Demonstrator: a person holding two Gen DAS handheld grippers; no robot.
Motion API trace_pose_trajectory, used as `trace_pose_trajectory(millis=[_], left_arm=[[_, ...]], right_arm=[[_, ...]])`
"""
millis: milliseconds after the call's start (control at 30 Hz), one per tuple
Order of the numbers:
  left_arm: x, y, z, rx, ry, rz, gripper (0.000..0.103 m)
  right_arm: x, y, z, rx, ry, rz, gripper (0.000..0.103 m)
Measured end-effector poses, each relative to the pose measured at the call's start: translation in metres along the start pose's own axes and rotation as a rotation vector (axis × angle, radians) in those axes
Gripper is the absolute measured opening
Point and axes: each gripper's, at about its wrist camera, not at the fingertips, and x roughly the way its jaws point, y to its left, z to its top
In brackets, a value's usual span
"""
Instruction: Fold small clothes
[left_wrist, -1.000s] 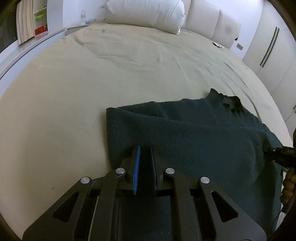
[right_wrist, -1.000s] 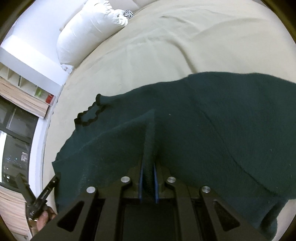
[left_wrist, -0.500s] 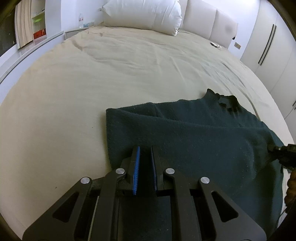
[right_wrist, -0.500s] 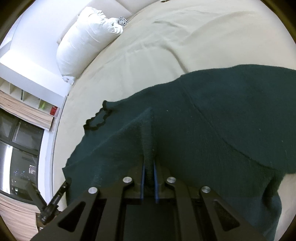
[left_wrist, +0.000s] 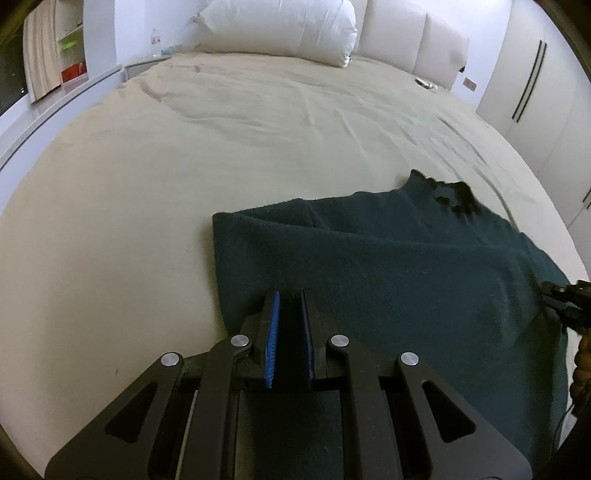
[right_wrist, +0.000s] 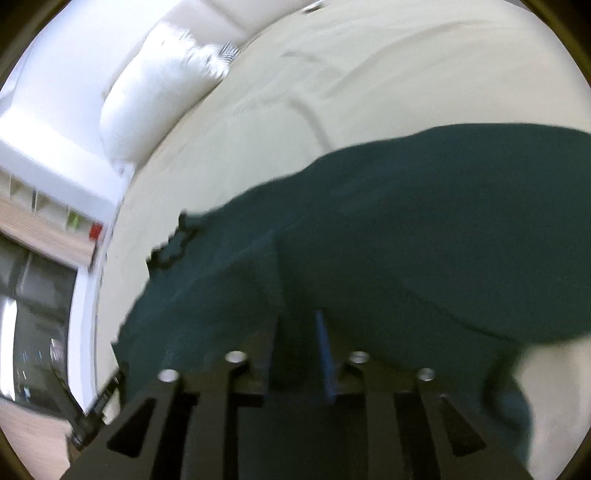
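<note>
A dark green sweater (left_wrist: 406, 266) (right_wrist: 424, 221) lies spread on the beige bed (left_wrist: 147, 184), its scalloped collar (left_wrist: 450, 192) (right_wrist: 173, 240) pointing away from me. My left gripper (left_wrist: 290, 295) is shut on the sweater's near left edge, with dark fabric filling the narrow gap between its blue pads. My right gripper (right_wrist: 297, 317) is over the sweater's right side. Its jaws are opening, and the raised fold of fabric (right_wrist: 273, 266) lies loose just ahead of them, with no pad pressing on it. The right wrist view is blurred by motion. The right gripper also shows at the edge of the left wrist view (left_wrist: 565, 302).
A white pillow (left_wrist: 280, 26) (right_wrist: 155, 81) and a padded headboard (left_wrist: 406, 40) stand at the far end of the bed. White wardrobe doors (left_wrist: 535, 74) line the right side. Shelves (left_wrist: 70, 55) and a dark window (right_wrist: 29, 314) are on the left. A hand (left_wrist: 583, 354) shows at the right edge.
The right gripper's jaws have parted and let go of the pinched fold, and that gripper has shifted and rolled. The left gripper stays shut on the edge and has hardly moved.
</note>
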Motion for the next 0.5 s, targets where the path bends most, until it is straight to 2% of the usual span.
trace_pose_trajectory(millis=[67,100,133,200,333,367,433,467,500], left_arm=[[-0.014,-0.006,-0.002,-0.012,-0.033,-0.046,0.011],[-0.021,-0.01,-0.003,-0.011,-0.053,-0.064,0.011],[-0.027,-0.015,-0.004,-0.007,-0.068,-0.077,0.011],[-0.038,-0.031,-0.005,-0.001,-0.086,-0.112,0.011],[-0.065,-0.062,-0.006,0.008,-0.152,-0.187,0.011],[-0.076,-0.071,-0.006,0.006,-0.182,-0.174,0.011],[-0.096,-0.087,-0.003,0.007,-0.232,-0.132,0.012],[-0.106,-0.098,-0.001,0.012,-0.255,-0.119,0.017],[-0.111,-0.105,0.001,0.013,-0.261,-0.111,0.038]], right_arm=[[-0.033,-0.022,-0.002,0.035,-0.107,0.011,0.061],[-0.06,-0.045,-0.005,0.075,-0.183,-0.004,0.064],[-0.075,-0.063,-0.007,0.113,-0.22,-0.018,0.067],[-0.112,-0.121,-0.012,0.255,-0.292,-0.034,0.067],[-0.161,-0.224,-0.026,0.537,-0.376,-0.028,0.067],[-0.17,-0.242,-0.029,0.58,-0.397,-0.005,0.059],[-0.181,-0.268,-0.027,0.63,-0.424,0.059,0.057],[-0.184,-0.275,-0.024,0.644,-0.434,0.071,0.057],[-0.184,-0.28,-0.019,0.651,-0.435,0.084,0.057]])
